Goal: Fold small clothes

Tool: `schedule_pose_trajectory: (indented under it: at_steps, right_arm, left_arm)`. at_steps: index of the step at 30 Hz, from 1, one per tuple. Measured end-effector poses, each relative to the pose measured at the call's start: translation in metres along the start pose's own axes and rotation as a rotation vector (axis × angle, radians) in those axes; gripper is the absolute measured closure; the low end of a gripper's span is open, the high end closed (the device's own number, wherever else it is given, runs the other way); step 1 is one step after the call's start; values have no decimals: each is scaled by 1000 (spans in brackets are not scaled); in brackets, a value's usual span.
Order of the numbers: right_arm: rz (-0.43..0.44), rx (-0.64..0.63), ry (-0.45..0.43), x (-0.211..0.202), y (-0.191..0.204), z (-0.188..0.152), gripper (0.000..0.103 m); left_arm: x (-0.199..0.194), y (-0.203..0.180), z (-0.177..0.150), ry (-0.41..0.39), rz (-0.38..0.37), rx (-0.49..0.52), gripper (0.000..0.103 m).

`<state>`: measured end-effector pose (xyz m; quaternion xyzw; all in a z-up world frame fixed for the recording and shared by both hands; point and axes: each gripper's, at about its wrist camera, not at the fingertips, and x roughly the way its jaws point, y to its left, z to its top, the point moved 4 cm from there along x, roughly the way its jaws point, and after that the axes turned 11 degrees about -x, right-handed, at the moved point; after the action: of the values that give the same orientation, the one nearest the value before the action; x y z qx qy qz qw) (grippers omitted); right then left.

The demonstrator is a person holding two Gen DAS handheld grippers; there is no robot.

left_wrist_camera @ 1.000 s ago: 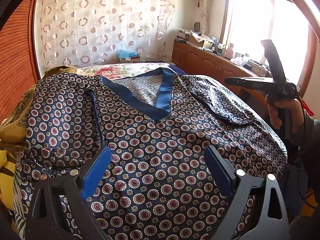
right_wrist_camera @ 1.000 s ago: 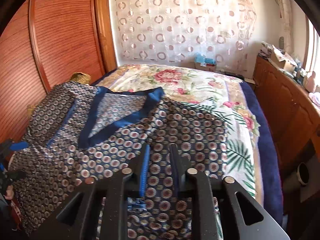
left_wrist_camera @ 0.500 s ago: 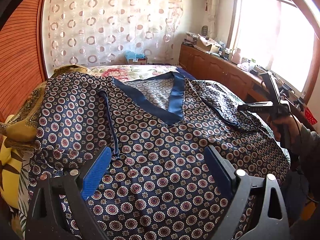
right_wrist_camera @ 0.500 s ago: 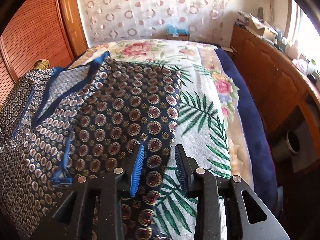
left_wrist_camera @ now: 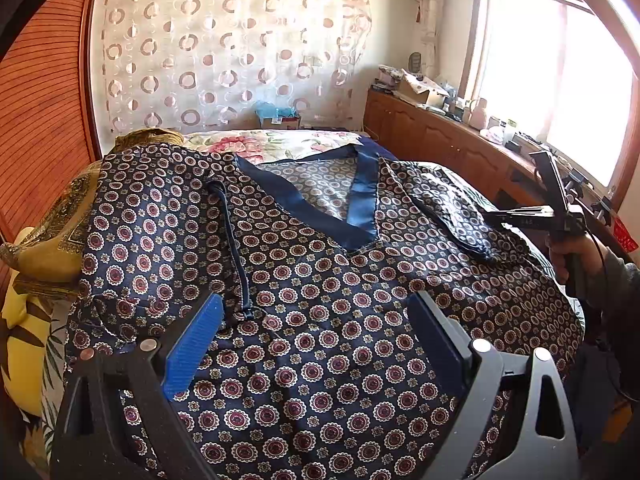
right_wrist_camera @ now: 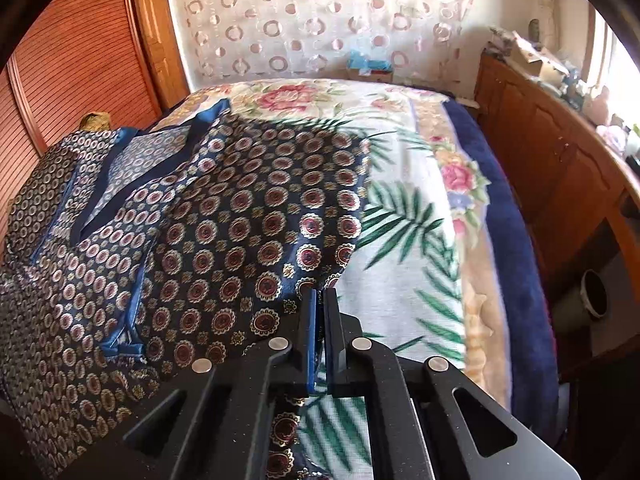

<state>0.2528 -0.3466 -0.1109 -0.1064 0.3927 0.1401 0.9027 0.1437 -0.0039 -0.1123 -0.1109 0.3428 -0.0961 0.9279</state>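
A dark blue top [left_wrist_camera: 320,280] with a round medallion print and a blue V-neck band lies spread on the bed. My left gripper [left_wrist_camera: 316,320] hovers over its lower front, jaws wide open with nothing between them. In the right wrist view the same top [right_wrist_camera: 240,220] fills the left half. My right gripper [right_wrist_camera: 320,300] sits at the top's right side edge, its blue pads [right_wrist_camera: 314,328] pressed together with the fabric's edge pinched between them. In the left wrist view a hand [left_wrist_camera: 572,252] holds that gripper at the garment's right side.
The bed carries a floral blanket [right_wrist_camera: 400,240] with a blue border. A wooden cabinet [right_wrist_camera: 560,180] cluttered on top runs along the right, under the window. A slatted wooden door [right_wrist_camera: 72,60] stands on the left, and yellow pillows [left_wrist_camera: 24,340] lie beside the top.
My right gripper came down and across to the top's right edge, opened slightly, then closed on the fabric. The left gripper stayed open over the lower front.
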Motion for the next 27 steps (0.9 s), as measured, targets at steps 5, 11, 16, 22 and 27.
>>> schedule_pose_trajectory:
  at_steps: [5, 11, 16, 22, 27]
  right_arm:
    - [-37, 29, -17, -3, -9, -1, 101]
    - [-34, 17, -2, 3, -4, 0, 101]
    - [-50, -1, -19, 7, -5, 7, 80]
    - [-59, 7, -7, 27, -17, 21, 70]
    - [-52, 5, -2, 41, -26, 36, 70]
  left_arm:
    - [1, 9, 5, -8, 11, -15, 9]
    - [3, 26, 16, -23, 38, -20, 9]
    - [5, 47, 32, -39, 77, -30, 9]
    - [9, 77, 55, -52, 106, -65, 9]
    - [14, 97, 73, -68, 128, -83, 9]
